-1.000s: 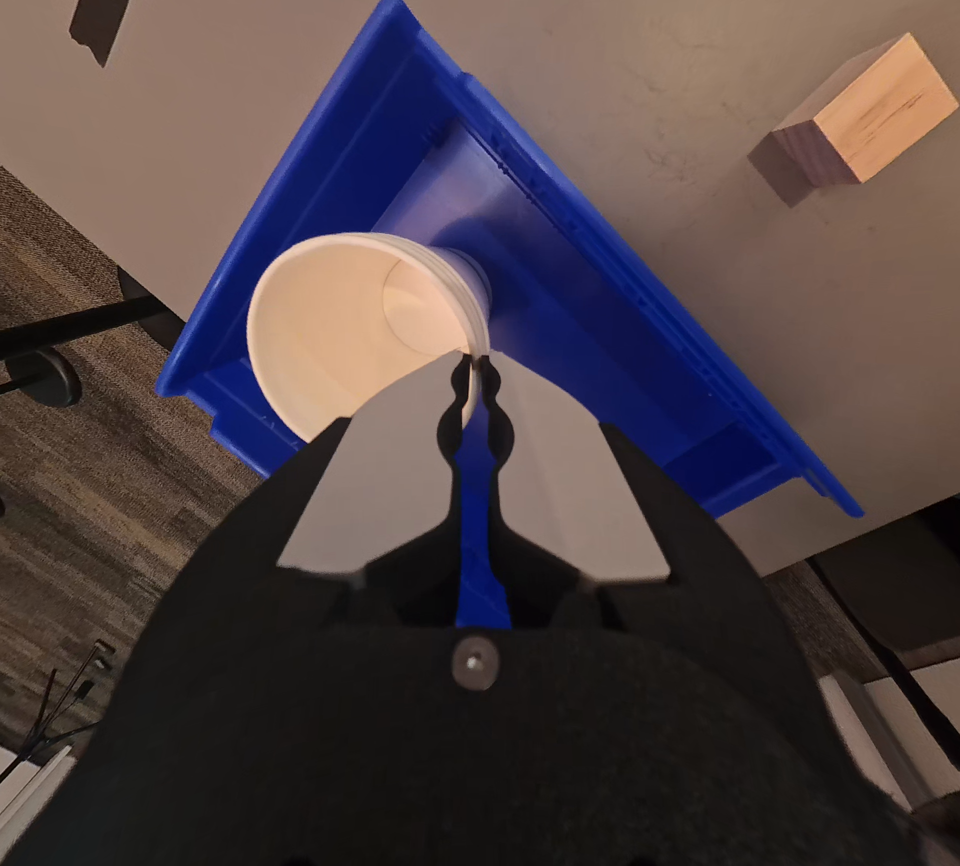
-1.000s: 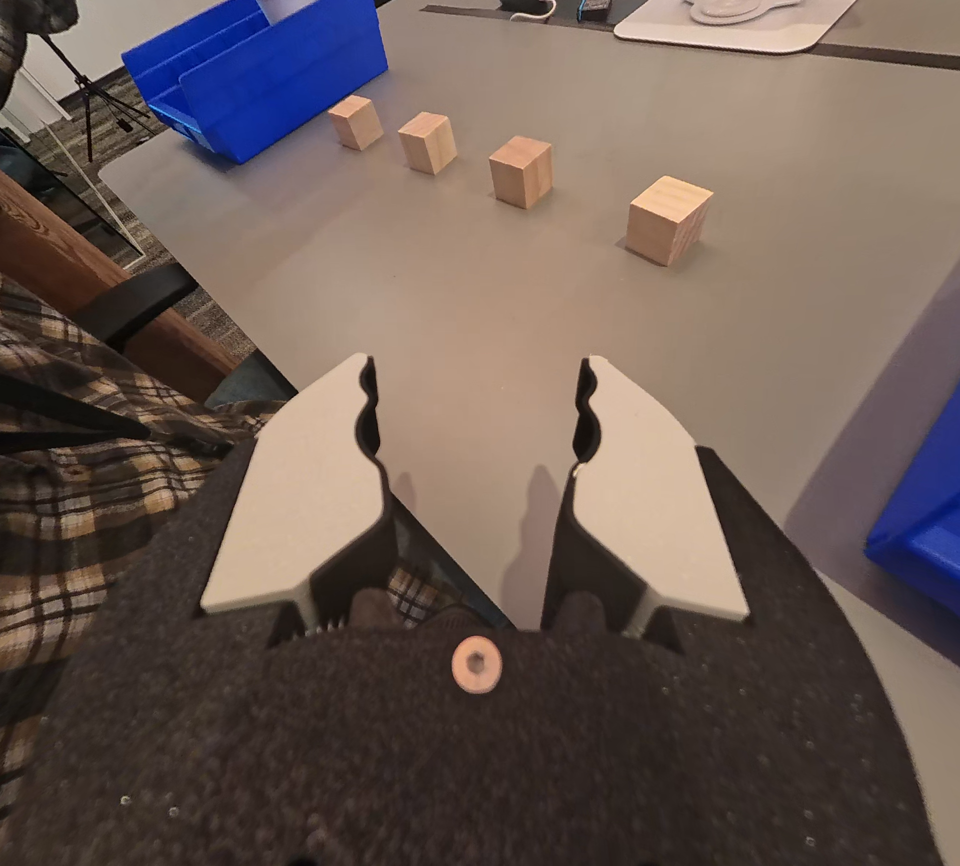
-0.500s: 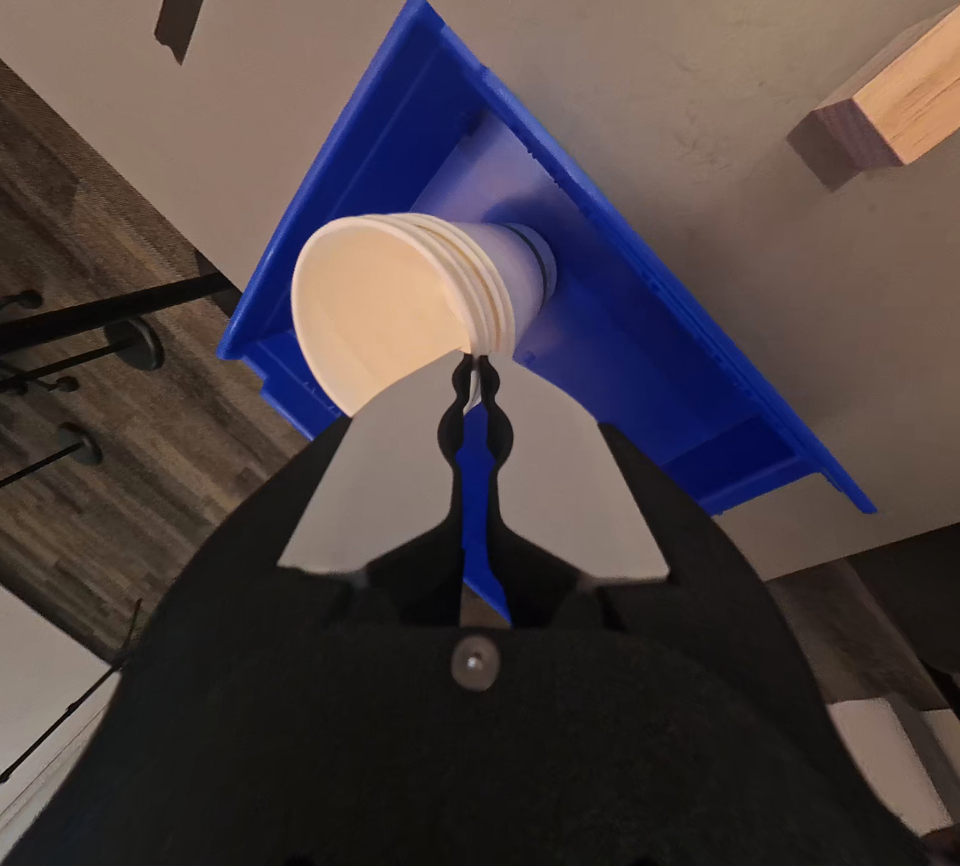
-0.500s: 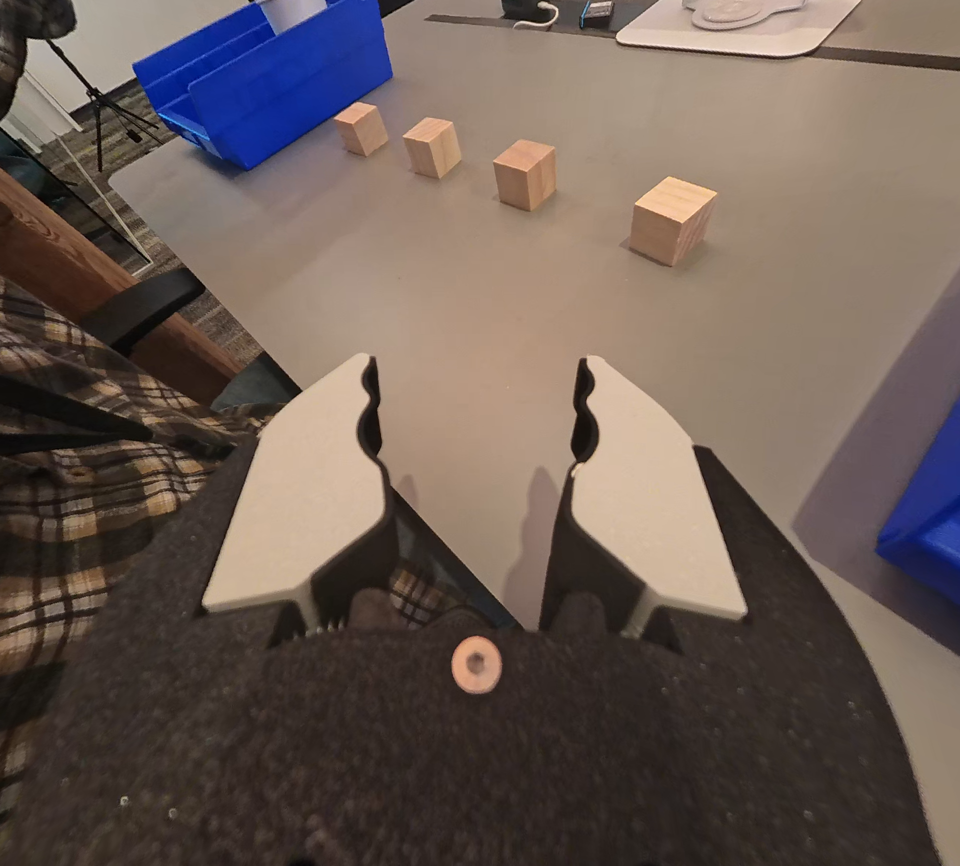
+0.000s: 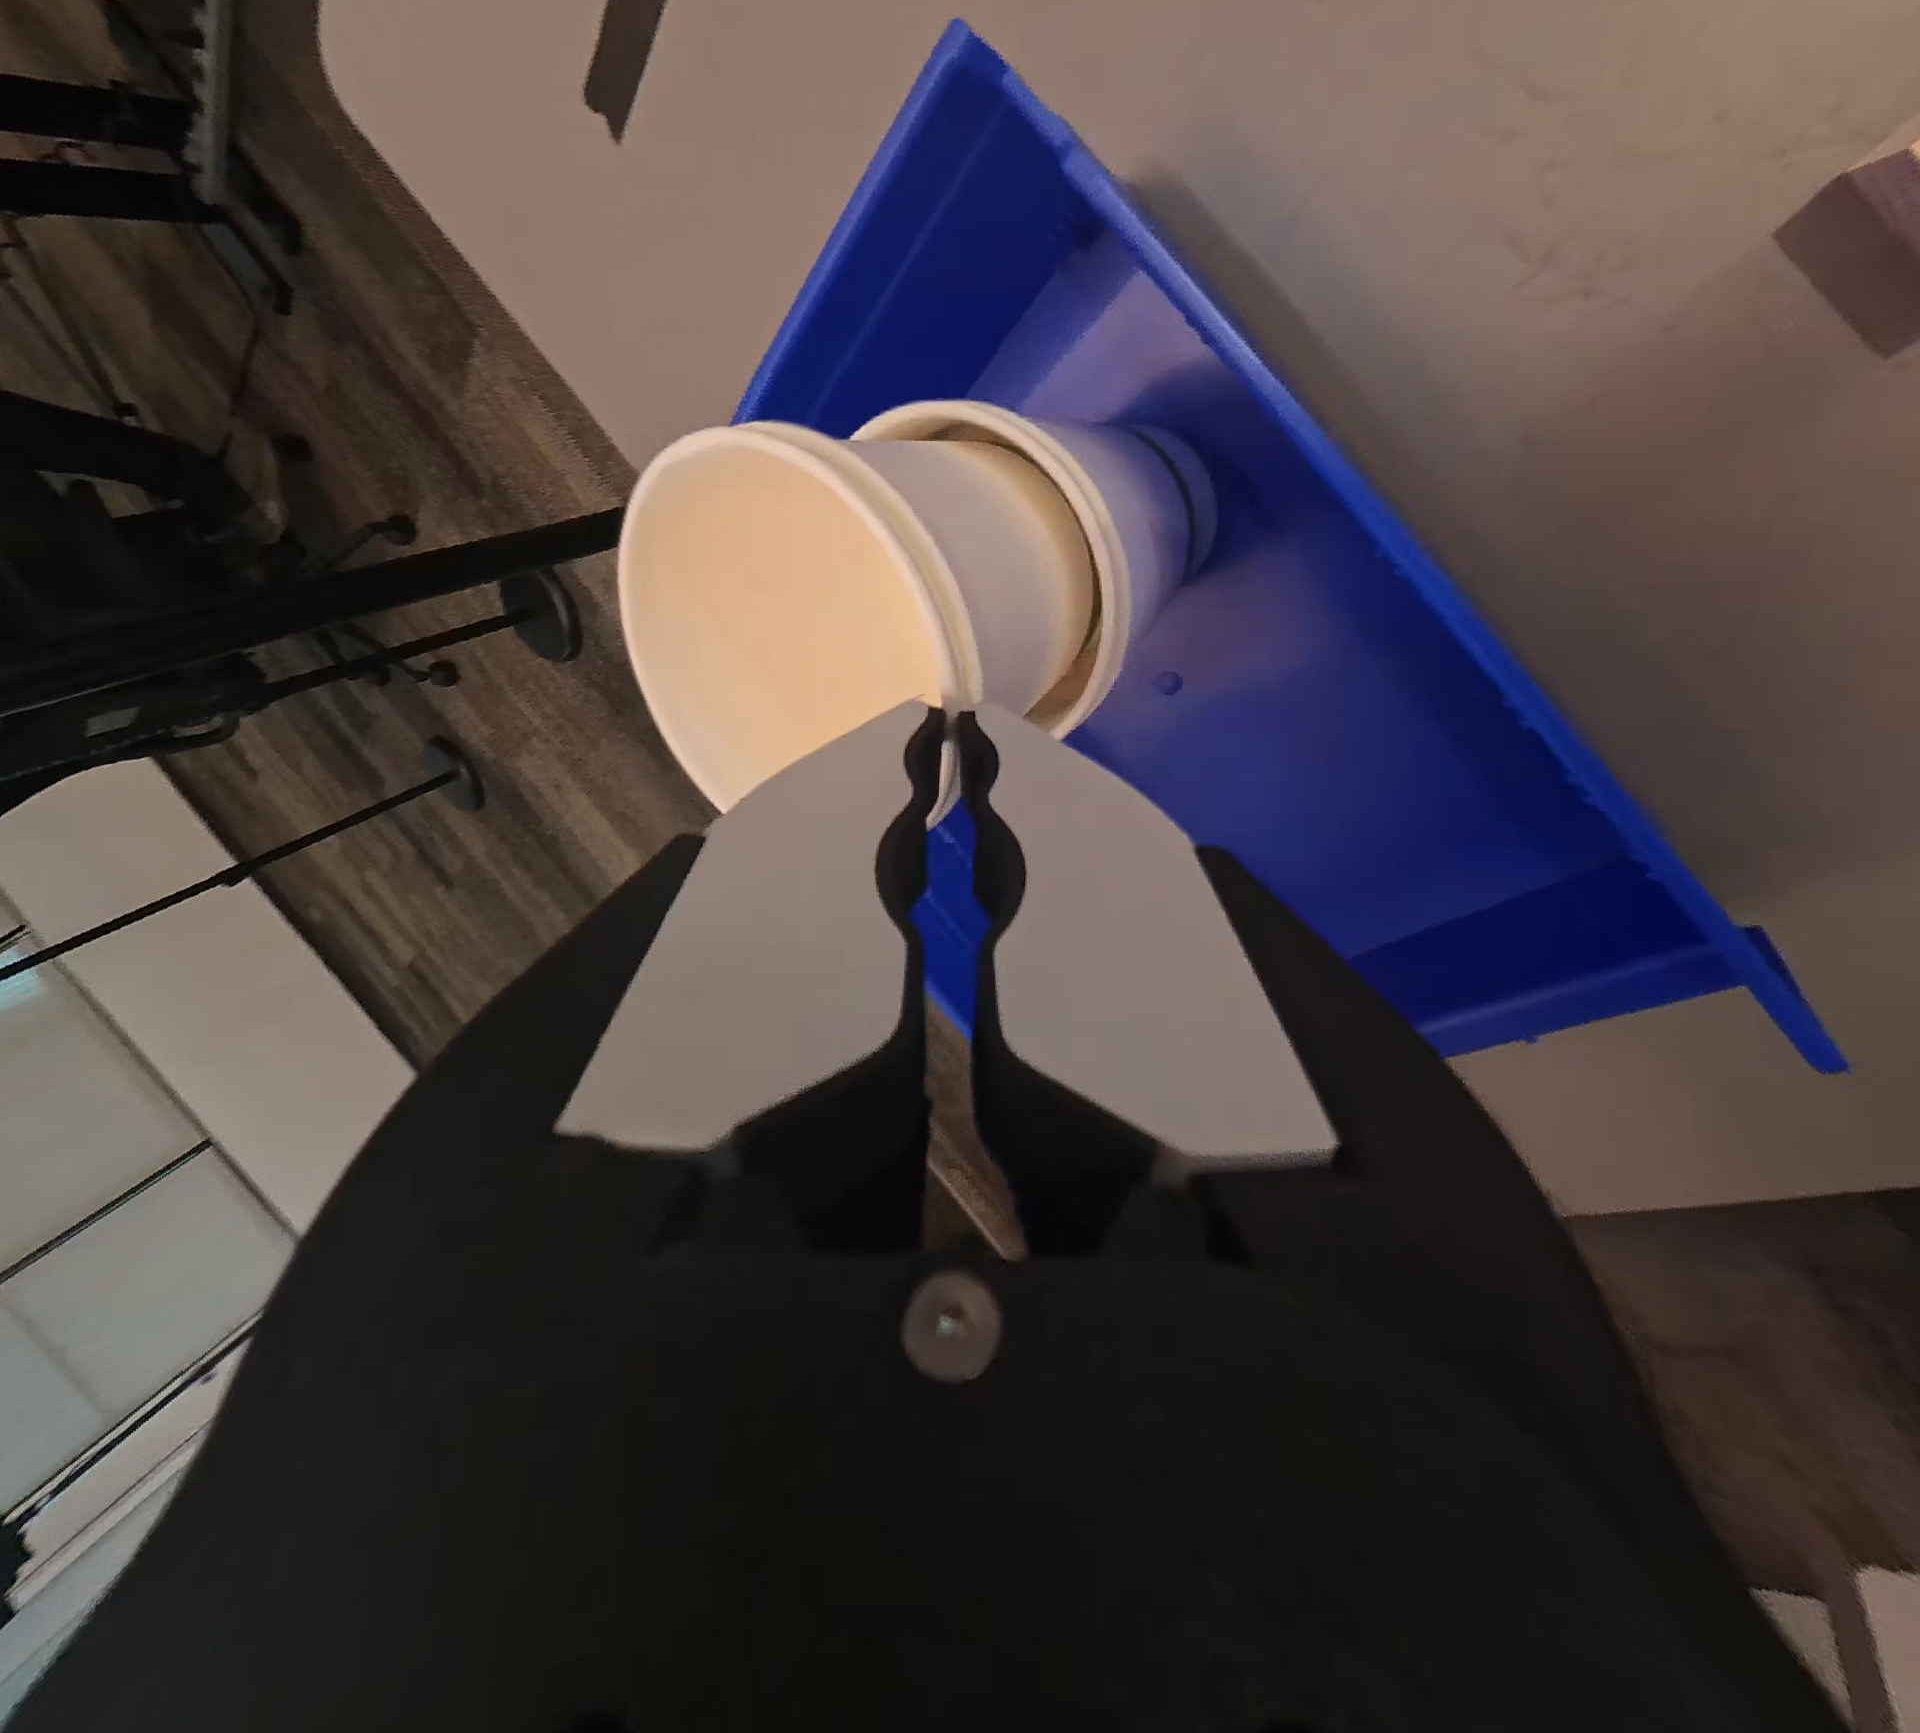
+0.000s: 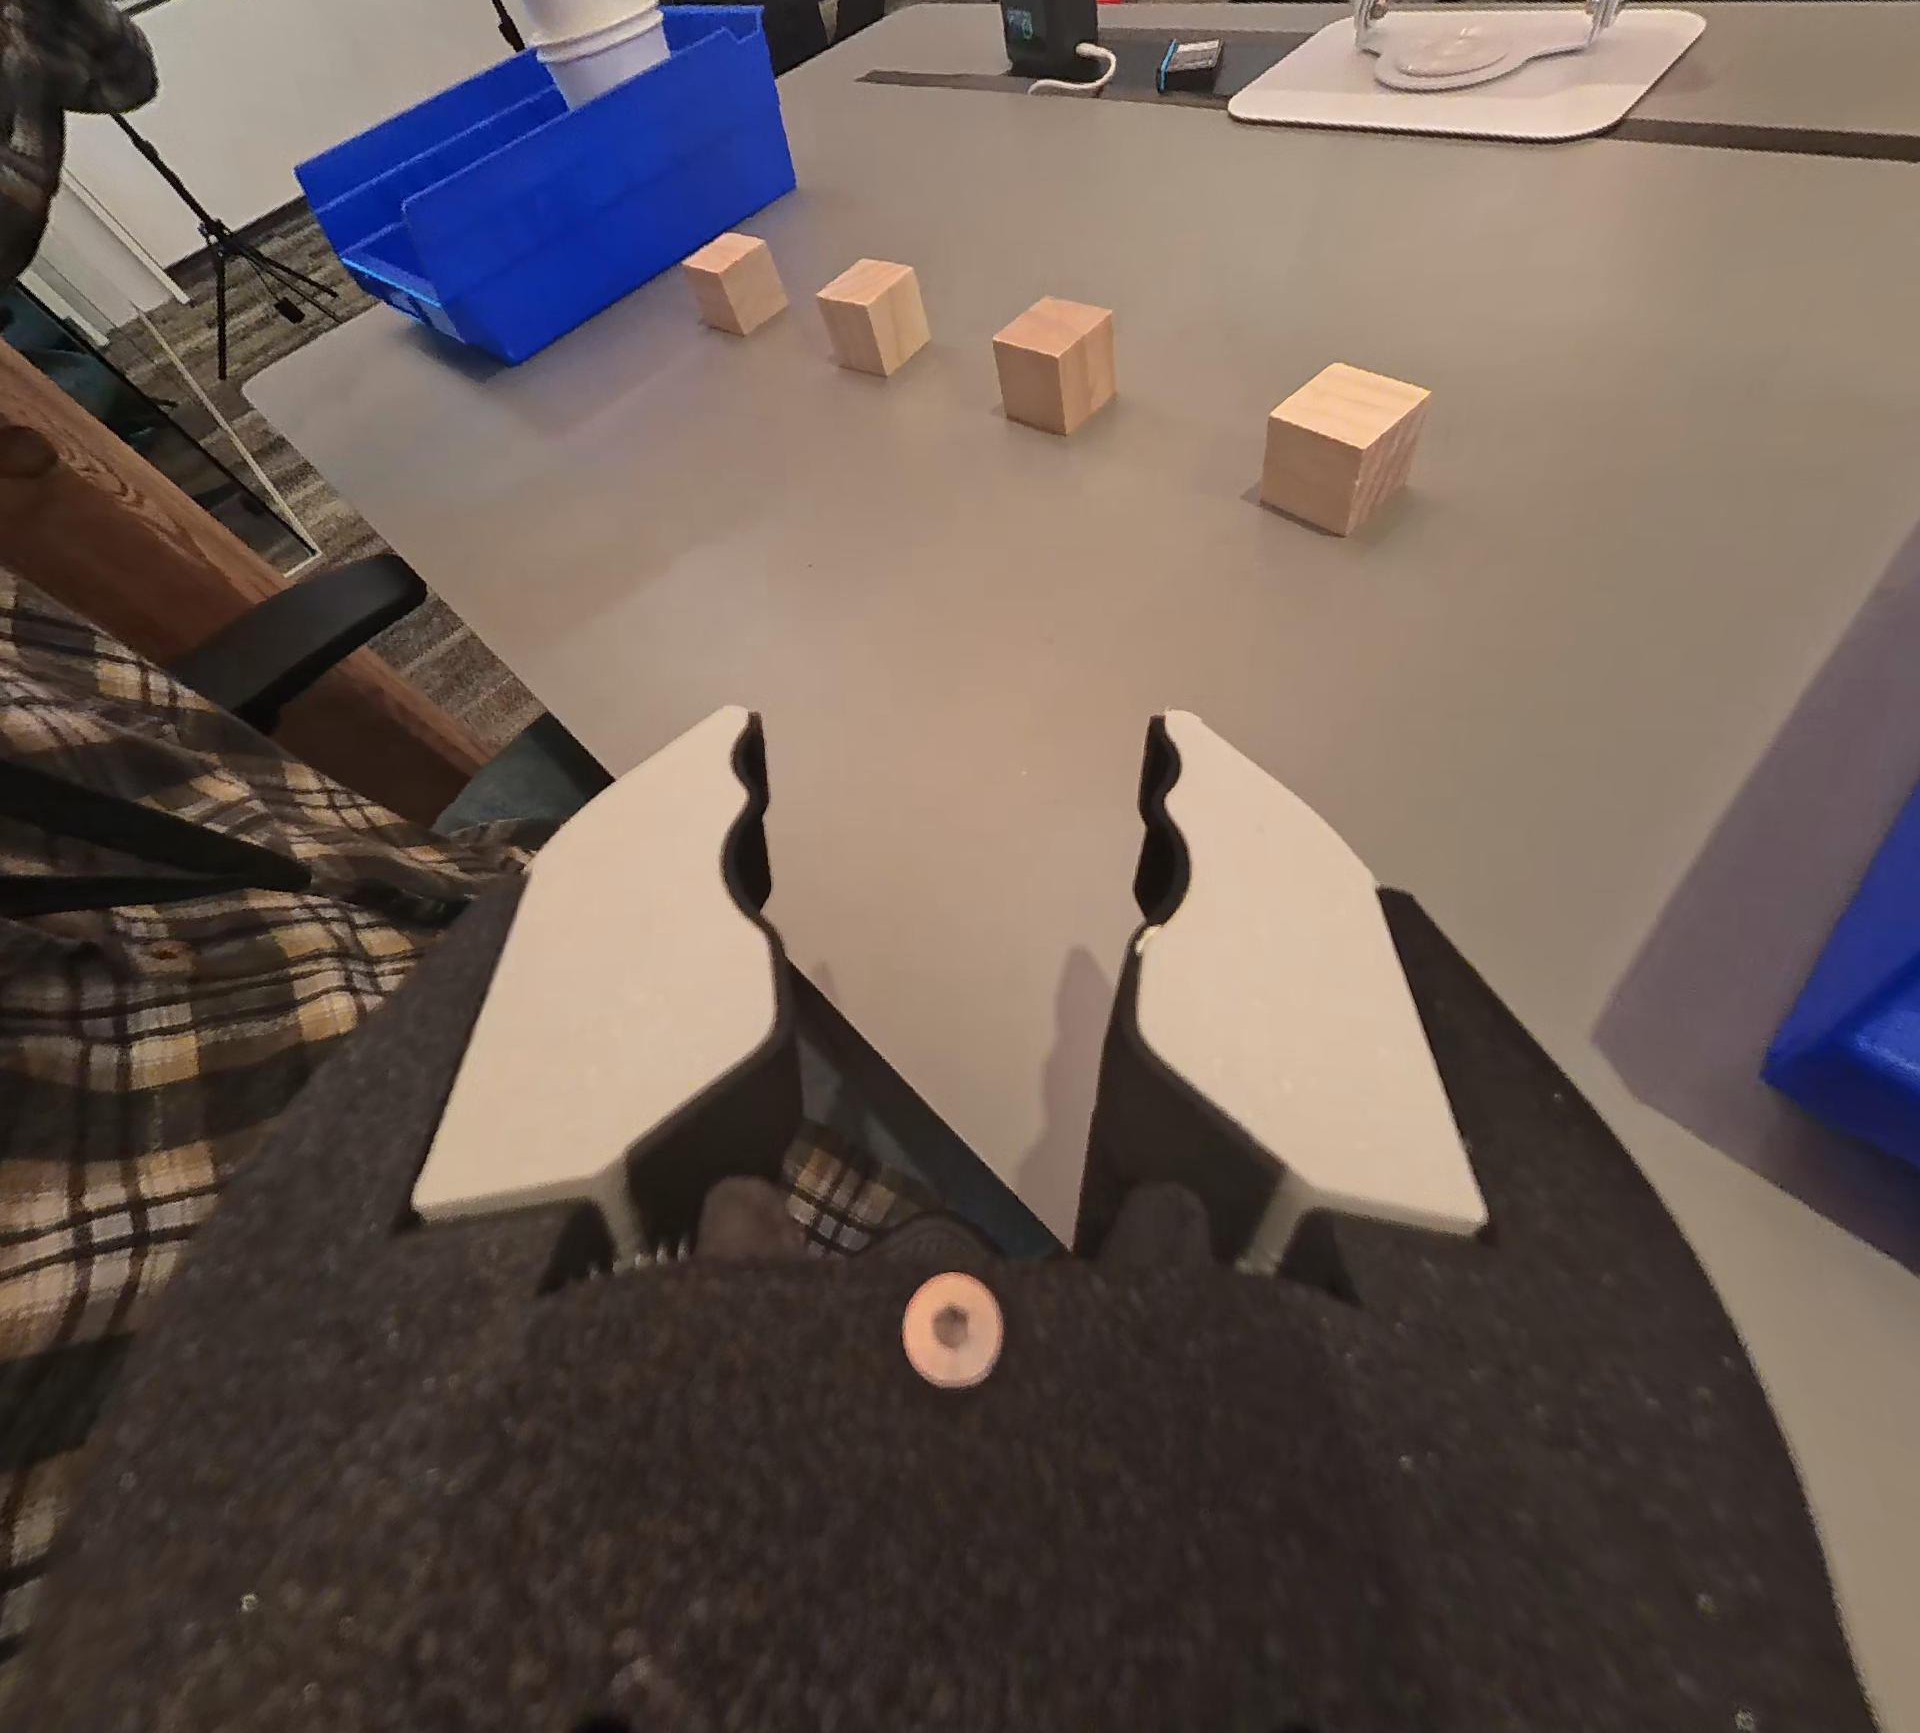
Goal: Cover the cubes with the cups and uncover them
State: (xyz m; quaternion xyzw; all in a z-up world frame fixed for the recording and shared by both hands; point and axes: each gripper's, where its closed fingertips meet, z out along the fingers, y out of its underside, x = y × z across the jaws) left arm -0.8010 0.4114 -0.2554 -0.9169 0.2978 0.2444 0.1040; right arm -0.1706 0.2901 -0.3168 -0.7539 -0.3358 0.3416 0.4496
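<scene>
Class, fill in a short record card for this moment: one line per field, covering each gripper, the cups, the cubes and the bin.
left gripper: shut on the rim of the upper cups
right gripper: open, empty, above the table
lower cups: partly separated, base in the blue bin
wooden cubes: four in a row, all uncovered

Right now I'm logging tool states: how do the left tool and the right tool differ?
The left tool is shut on the rim of the white cups, while the right tool is open and holds nothing. The left tool is raised over the blue bin; the right tool hovers low over the near edge of the grey table, facing the four wooden cubes. Both have pale fingers on a black body.
</scene>
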